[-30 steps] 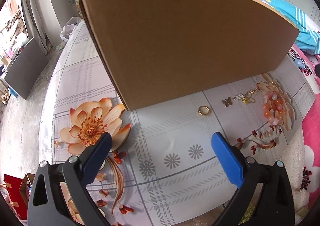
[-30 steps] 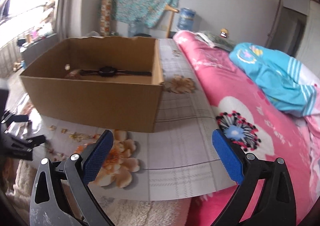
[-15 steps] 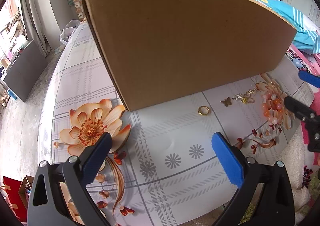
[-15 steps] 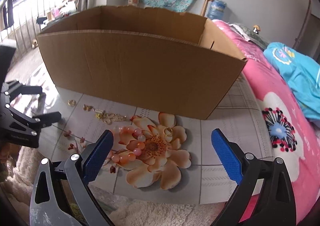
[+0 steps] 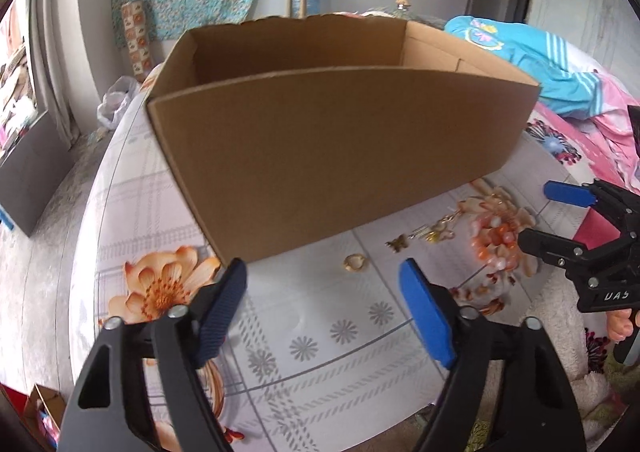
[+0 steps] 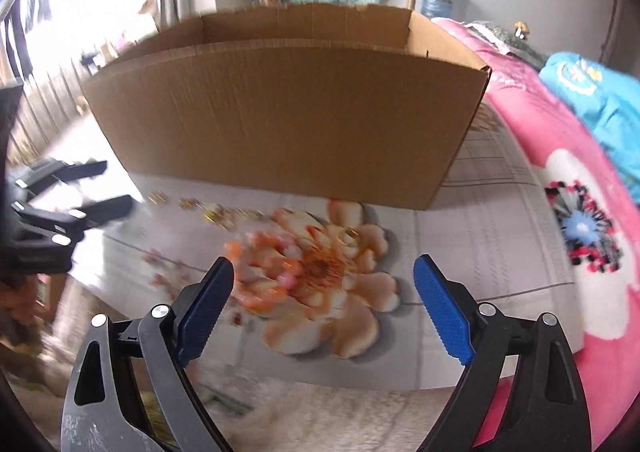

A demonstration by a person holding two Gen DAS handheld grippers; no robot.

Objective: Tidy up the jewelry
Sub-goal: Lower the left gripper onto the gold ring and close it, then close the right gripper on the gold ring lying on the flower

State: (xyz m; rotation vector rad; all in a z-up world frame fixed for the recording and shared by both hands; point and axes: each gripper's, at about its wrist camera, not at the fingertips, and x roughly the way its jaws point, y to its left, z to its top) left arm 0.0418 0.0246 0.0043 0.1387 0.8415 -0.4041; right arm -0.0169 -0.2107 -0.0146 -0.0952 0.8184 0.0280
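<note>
Jewelry bits, a small gold ring [image 5: 355,263] and orange bead bracelet [image 5: 494,242], lie on the floral tablecloth [image 5: 320,332] beside the brown cardboard box [image 5: 340,155]. My left gripper [image 5: 322,300] and right gripper [image 6: 324,292] are both closing, nothing between them.

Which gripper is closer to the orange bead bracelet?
Right. The right gripper hovers just before the bead bracelet, jaws closing, nothing between them. The left gripper is off to the side, nearer the gold ring, also closing and empty.
</note>
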